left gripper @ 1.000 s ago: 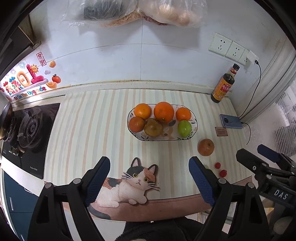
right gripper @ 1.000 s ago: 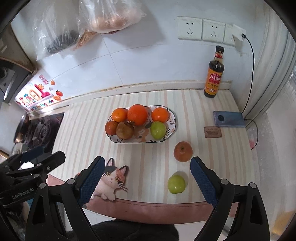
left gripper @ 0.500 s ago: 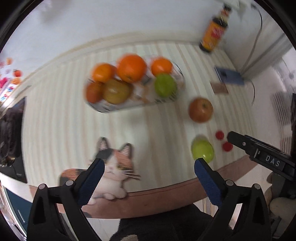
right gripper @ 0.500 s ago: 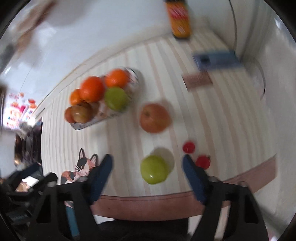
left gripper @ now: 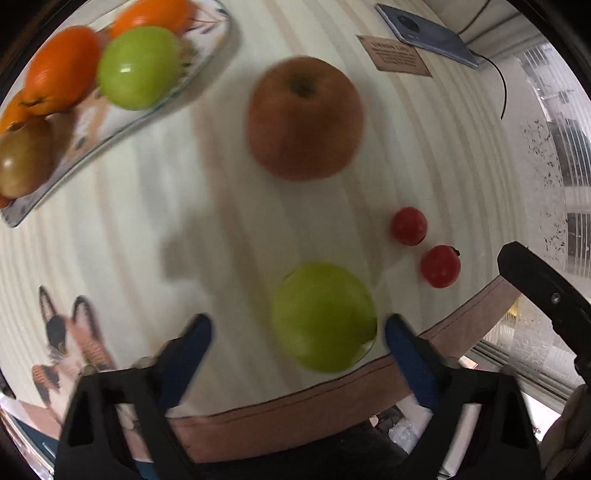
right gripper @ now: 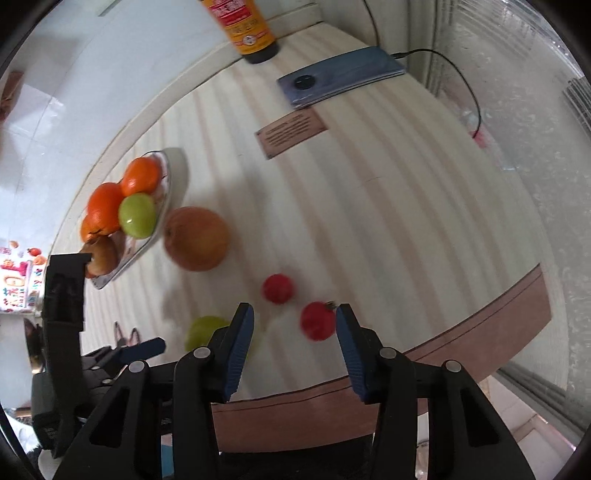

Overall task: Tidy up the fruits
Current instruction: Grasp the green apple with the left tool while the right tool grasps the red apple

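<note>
A green apple [left gripper: 323, 315] lies near the counter's front edge, between the fingertips of my open left gripper [left gripper: 297, 328], untouched. A reddish apple [left gripper: 304, 118] lies beyond it, and two small red tomatoes [left gripper: 409, 226] [left gripper: 440, 266] to its right. The fruit plate [left gripper: 207, 72] with oranges, a green apple and a brownish fruit is at the upper left. In the right wrist view my open right gripper [right gripper: 293, 314] has the nearer tomato [right gripper: 317, 320] between its fingertips; the other tomato [right gripper: 278, 288], reddish apple [right gripper: 195, 238], green apple [right gripper: 205, 330] and plate [right gripper: 168, 184] lie further left.
A phone [right gripper: 340, 75] on a cable, a brown card [right gripper: 291, 129] and a sauce bottle [right gripper: 247, 26] sit at the back right. A cat picture [left gripper: 74, 332] is on the mat at the front left. The counter's brown front edge [left gripper: 295, 417] is close below both grippers.
Both grippers have moved down and forward toward the loose fruit. The left now flanks the green apple, the right flanks the nearer tomato. The right gripper's fingers stand closer together than before.
</note>
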`<state>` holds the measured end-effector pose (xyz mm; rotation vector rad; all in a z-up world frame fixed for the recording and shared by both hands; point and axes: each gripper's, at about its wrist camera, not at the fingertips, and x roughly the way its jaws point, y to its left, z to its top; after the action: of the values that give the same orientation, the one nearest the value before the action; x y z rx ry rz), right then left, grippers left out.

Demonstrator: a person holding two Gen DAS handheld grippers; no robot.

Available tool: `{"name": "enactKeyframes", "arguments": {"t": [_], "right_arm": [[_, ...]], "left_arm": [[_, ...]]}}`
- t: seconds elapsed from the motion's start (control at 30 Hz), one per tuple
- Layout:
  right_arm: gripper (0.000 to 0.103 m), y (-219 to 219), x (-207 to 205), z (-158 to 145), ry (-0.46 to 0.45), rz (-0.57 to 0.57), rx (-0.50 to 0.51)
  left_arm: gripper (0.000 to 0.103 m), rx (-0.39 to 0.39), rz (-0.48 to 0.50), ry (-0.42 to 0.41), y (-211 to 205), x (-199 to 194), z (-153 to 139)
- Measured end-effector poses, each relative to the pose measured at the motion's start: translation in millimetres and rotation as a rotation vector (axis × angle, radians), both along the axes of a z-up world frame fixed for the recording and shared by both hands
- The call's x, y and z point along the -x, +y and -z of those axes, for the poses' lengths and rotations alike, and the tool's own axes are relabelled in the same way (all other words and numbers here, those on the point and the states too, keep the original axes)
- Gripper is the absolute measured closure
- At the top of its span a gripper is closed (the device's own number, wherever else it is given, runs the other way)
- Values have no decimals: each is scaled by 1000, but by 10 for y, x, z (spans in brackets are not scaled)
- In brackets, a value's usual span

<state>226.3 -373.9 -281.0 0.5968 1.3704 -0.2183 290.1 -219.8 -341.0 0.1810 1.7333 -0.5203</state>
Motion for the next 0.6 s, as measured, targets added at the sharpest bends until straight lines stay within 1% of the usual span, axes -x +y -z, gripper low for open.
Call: {"name": "enactKeyframes", "arguments": {"t": [0.03, 0.07, 0.1, 0.17, 0.2, 0.23, 0.3, 0.33, 0.37, 0.4, 0.43, 0.5, 0.53, 0.6], "right_arm": [[54, -24, -3, 25, 5, 3, 5], [54, -30, -9, 24, 8, 5, 4], [54, -40, -20, 41, 11, 5, 2], [54, -42, -64, 52, 12, 2, -2], [54, -14, -142, 52, 7, -14, -15], [54, -14, -142, 52, 7, -14, -15], [54, 66, -274, 41, -9, -42, -51], [53, 66, -274, 41, -9, -42, -51], [53, 114, -346, 45, -13, -57, -63], [51, 156, -411, 49, -17, -71, -68], [46, 210, -488, 59, -20, -90, -73], [44, 386, -745, 134, -25, -140, -81], [44, 386, -745, 134, -25, -140, -81], [44, 496, -906, 214, -19, -166, -87]], "left_arm": [[34, 27, -8, 12, -20, 16, 10], [46, 55, -22, 29, -33, 27, 7], [47, 52, -24, 25, -46, 42, -20], [47, 21, 6, -33, -42, 53, -71], [47, 33, 25, -29, -6, 44, -78], [47, 19, 17, -35, 66, 26, -77], [47, 6, -18, -31, 268, -49, -68], [47, -10, -43, -37, 403, -100, -63], [47, -24, -34, -17, 522, -148, -56], [47, -35, -55, -24, 646, -196, -49], [47, -42, -94, -22, 809, -258, -39], [47, -52, -140, -14, 984, -331, -30], [47, -53, -165, -12, 1070, -370, -25], [47, -29, -203, 8, 1158, -426, -9]]}}
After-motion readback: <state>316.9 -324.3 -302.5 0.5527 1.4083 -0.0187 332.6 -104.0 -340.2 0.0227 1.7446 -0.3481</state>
